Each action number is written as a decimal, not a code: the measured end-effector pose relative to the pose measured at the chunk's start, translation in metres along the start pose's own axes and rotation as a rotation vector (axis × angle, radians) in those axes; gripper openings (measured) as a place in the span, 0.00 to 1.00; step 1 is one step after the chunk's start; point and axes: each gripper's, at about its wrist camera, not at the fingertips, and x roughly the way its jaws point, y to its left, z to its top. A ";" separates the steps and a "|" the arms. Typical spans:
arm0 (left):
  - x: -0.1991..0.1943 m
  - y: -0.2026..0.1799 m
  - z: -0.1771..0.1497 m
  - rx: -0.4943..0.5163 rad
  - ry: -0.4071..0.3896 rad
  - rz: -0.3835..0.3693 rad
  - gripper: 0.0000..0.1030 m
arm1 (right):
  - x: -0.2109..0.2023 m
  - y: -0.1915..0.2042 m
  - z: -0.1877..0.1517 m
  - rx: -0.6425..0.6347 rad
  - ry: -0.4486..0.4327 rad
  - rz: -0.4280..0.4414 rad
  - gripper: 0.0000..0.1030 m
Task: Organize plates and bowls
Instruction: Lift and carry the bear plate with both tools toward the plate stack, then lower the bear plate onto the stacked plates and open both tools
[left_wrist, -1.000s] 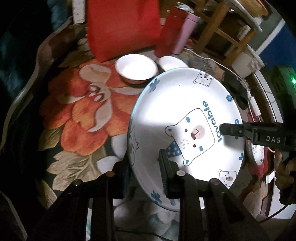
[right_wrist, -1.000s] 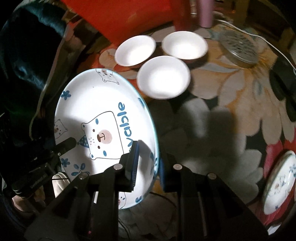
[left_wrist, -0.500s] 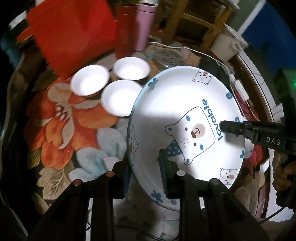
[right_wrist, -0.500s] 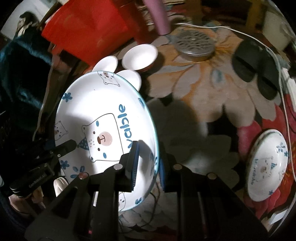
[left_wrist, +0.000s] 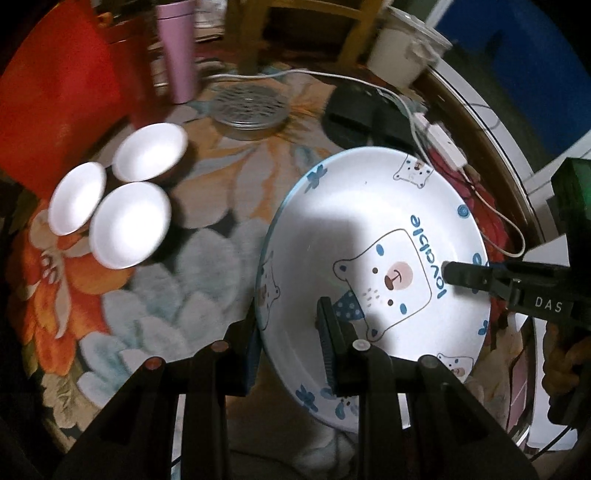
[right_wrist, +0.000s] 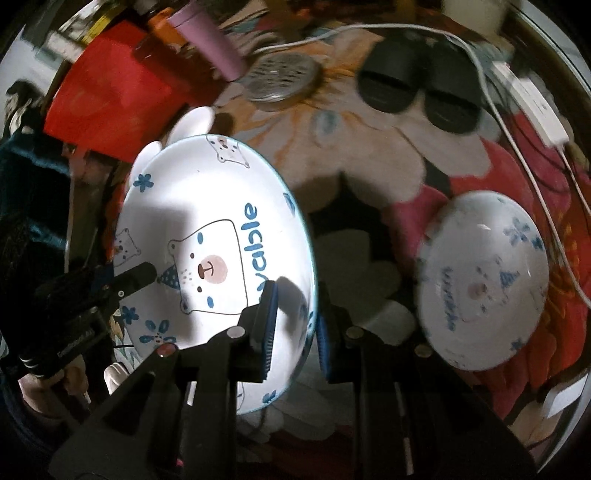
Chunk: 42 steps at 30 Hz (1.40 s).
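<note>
Bear plate (left_wrist: 373, 258) held tilted above floral counter (left_wrist: 221, 206): left gripper (left_wrist: 291, 332) & right gripper (right_wrist: 295, 314) each clamped on opp. rims. Three white bowls (left_wrist: 129, 225) left of it; second plate (right_wrist: 484, 280), blurred, to right.

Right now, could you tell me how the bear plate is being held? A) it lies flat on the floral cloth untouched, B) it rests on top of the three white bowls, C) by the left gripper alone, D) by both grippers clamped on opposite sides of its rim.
D: the left gripper and right gripper each clamp the bear plate's rim from opposite sides.
</note>
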 end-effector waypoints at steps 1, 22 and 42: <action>0.004 -0.008 0.002 0.009 0.002 -0.004 0.27 | -0.002 -0.010 -0.001 0.019 -0.001 -0.001 0.20; 0.097 -0.145 0.033 0.094 0.029 -0.075 0.27 | -0.021 -0.170 -0.030 0.309 -0.026 -0.036 0.19; 0.151 -0.186 0.026 0.126 0.085 -0.057 0.27 | -0.007 -0.229 -0.046 0.418 -0.014 -0.059 0.19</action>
